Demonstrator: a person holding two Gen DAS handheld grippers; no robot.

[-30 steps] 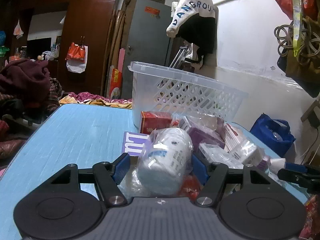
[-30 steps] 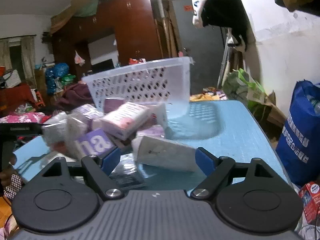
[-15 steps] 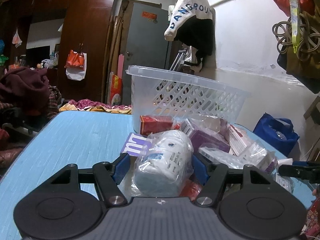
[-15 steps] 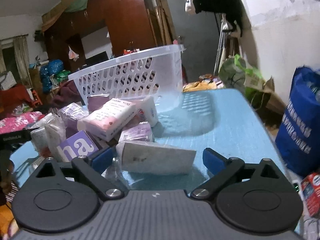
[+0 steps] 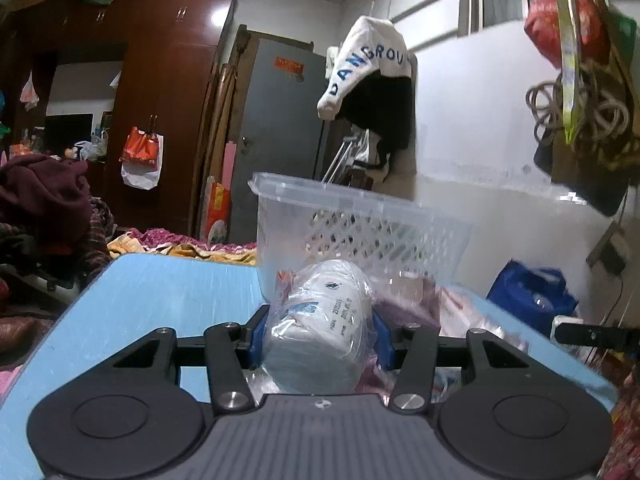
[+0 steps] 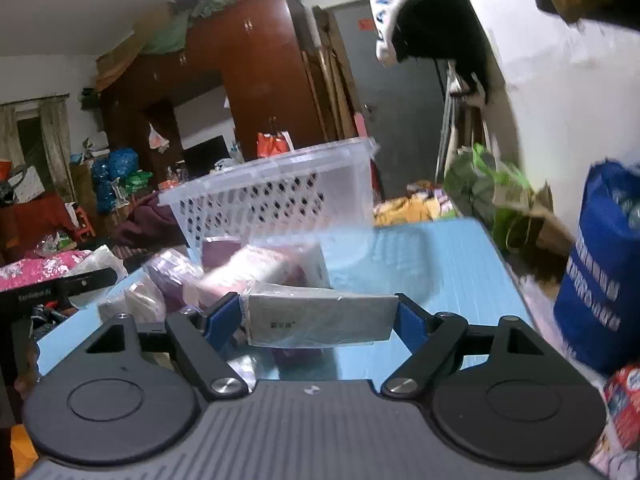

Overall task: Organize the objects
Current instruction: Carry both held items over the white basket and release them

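In the left wrist view, a white bottle in a clear plastic bag (image 5: 328, 300) lies between the blue pads of my left gripper (image 5: 319, 334). The jaws are closing and the pads press into the bag on both sides. In the right wrist view, a flat grey packet in clear wrap (image 6: 320, 320) spans my right gripper (image 6: 316, 316), whose jaws are closing with a pad against each end. Behind both stands a clear perforated basket (image 5: 360, 216) (image 6: 264, 184) on the blue table (image 5: 160, 300). A pile of bagged boxes (image 6: 248, 272) lies in front of it.
A blue bag (image 6: 600, 280) stands off the table's right side, by the white wall. Clothes and bags are heaped to the left past the table edge. The left gripper's black body (image 6: 60, 284) shows at the left of the right wrist view.
The left jaws have narrowed onto the bagged bottle and the view has tipped upward. The right jaws widened, then closed on the grey packet, which has come up off the table.
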